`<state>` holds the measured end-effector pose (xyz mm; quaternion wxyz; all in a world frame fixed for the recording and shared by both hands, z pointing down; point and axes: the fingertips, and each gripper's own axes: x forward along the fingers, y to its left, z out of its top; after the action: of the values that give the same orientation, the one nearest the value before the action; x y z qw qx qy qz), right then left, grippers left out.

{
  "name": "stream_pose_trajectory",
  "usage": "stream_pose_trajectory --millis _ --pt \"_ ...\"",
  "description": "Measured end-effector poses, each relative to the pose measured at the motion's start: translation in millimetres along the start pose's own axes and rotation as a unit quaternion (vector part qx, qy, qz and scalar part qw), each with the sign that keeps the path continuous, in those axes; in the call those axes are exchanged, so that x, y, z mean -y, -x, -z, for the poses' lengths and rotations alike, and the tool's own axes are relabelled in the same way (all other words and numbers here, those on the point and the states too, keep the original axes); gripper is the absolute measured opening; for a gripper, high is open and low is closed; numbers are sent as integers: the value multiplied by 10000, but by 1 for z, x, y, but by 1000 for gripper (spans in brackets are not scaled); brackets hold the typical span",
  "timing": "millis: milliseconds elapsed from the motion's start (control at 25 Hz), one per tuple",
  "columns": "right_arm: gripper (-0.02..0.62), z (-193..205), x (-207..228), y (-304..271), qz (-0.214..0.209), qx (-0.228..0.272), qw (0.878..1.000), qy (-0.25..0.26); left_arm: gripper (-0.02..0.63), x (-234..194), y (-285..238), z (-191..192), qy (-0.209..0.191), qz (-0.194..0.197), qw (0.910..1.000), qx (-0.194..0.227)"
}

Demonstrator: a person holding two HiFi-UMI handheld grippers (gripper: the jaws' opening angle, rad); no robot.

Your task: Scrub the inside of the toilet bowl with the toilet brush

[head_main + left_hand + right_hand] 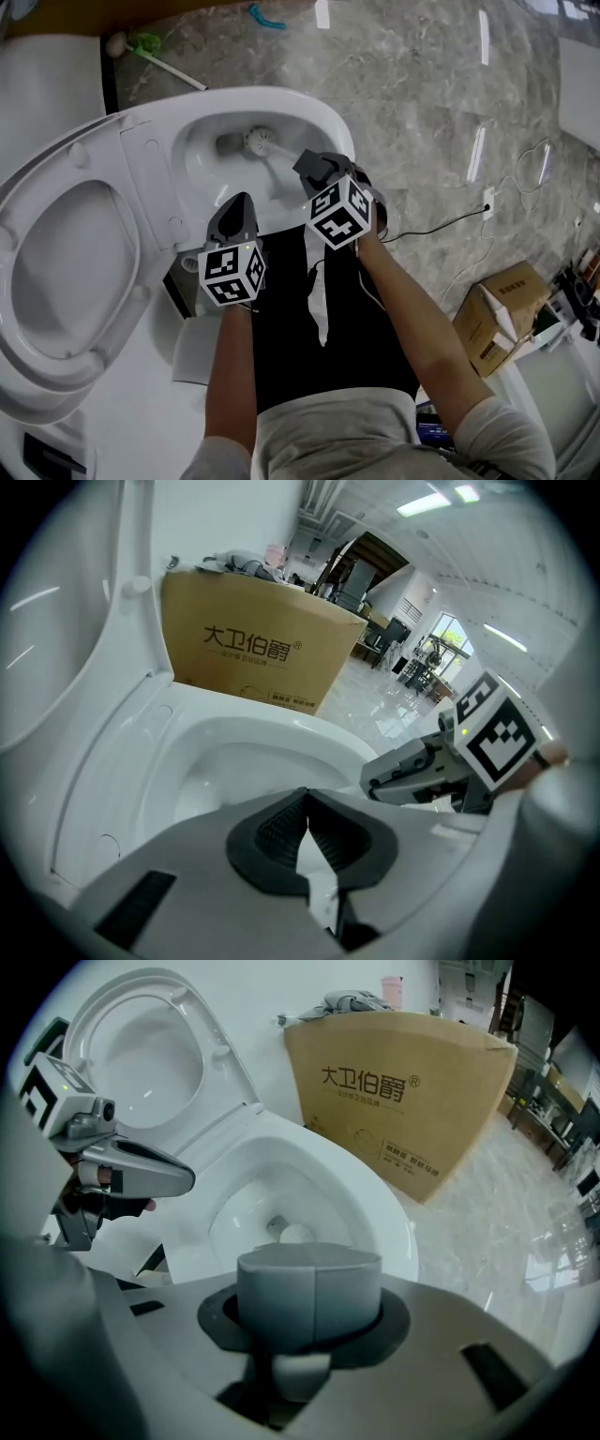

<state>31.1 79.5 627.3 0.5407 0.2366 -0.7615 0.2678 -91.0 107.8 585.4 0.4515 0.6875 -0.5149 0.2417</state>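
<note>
While the right gripper [315, 169] pinches the grey cylindrical handle end [309, 1296] of the white toilet brush [265, 147], the brush's head rests low inside the white ceramic toilet bowl [314, 108]. It lies at the bottom, just beside the darker outlet.

- Right gripper: jaws closed round the handle's top end, with the shaft running down and away into the bowl.
- Left gripper [240, 202]: jaws pressed together on nothing. It hovers over the near edge of the bowl, just beside the right gripper.
- White seat and lid [56, 281]: raised, so the bowl interior is fully open.
- Brown printed cardboard box [394, 1101]: stands beyond the far edge of the toilet, clear of the work.

Handling judgement (not observed):
- The brush is probably light, with a stiff shaft and a springy bristle head.
- The handle looks smooth and round, so it could twist or slide between the pads under side load.
- The hold is at the far end of the handle. That gives reach but a long lever, so the head may skate on the glazed ceramic.
- A firm squeeze and moderate pressure seem advisable.
- The bowl itself is hard and rigid, so the main risk is splashing rather than breakage.
</note>
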Motion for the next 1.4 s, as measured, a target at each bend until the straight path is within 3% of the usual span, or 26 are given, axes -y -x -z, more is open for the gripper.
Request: stream_pose_trajectory --millis 360,600,1000,1400 --pt "146 33 -12 9 -112 -60 9999 43 11 28 -5 17 146 -8 9999 -81" --pt "144 35 -31 7 -202 -131 9986 464 11 20 3 26 377 -143 9992 42" --pt "144 -4 -81 -11 -476 -50 9940 982 11 -18 22 41 897 -284 9954 192" --pt "144 -68 -105 -35 -255 -36 9926 1187 11 -70 34 35 1158 -314 9925 215"
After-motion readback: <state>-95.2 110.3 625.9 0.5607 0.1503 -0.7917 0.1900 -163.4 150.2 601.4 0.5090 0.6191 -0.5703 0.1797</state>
